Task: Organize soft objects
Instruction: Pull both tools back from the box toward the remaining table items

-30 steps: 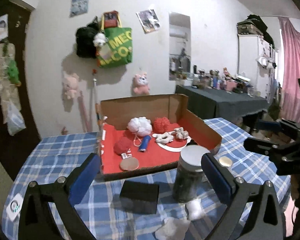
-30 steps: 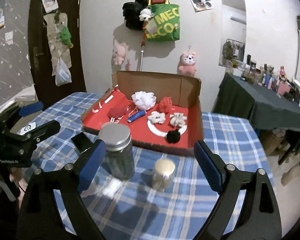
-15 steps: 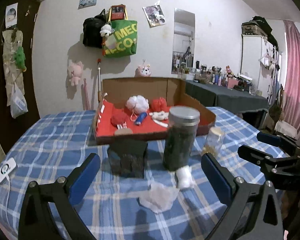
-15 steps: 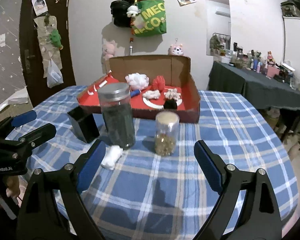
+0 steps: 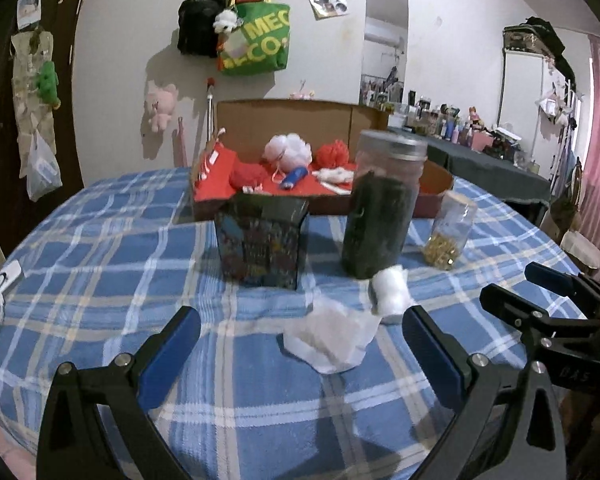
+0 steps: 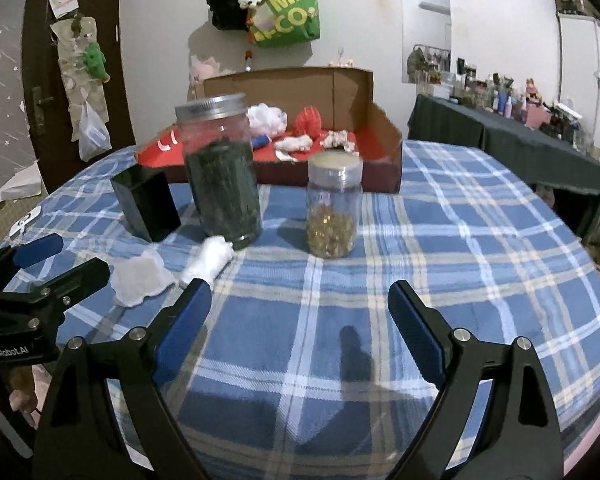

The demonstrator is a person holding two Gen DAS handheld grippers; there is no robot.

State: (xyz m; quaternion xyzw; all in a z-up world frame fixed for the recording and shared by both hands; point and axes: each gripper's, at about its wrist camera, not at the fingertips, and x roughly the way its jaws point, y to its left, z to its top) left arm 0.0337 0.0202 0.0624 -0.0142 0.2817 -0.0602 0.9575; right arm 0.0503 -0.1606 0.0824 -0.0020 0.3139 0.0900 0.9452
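A flat white cotton pad [image 5: 332, 340] and a white cotton roll [image 5: 392, 292] lie on the checked tablecloth just ahead of my left gripper [image 5: 300, 320], which is open and touches neither. In the right wrist view the pad [image 6: 140, 276] and roll [image 6: 212, 260] sit left of my right gripper [image 6: 300, 292], open over bare cloth. The left gripper [image 6: 48, 268] shows at that view's left edge. Behind stands a cardboard box [image 5: 284, 114] lined in red, holding a white puff [image 5: 288, 152], a red puff [image 5: 332, 152] and other soft pieces.
A tall dark-filled jar [image 6: 220, 176] with a metal lid, a small jar [image 6: 334, 208] of yellow beads and a black box [image 6: 146, 204] stand between the grippers and the cardboard box. A white tag [image 5: 0, 286] lies at the table's left edge. A dark side table [image 6: 500, 136] stands right.
Both grippers have sunk toward the table, so the jars and black box now hide part of the cardboard box. The cotton pieces look nearer. Both jaws stay wide.
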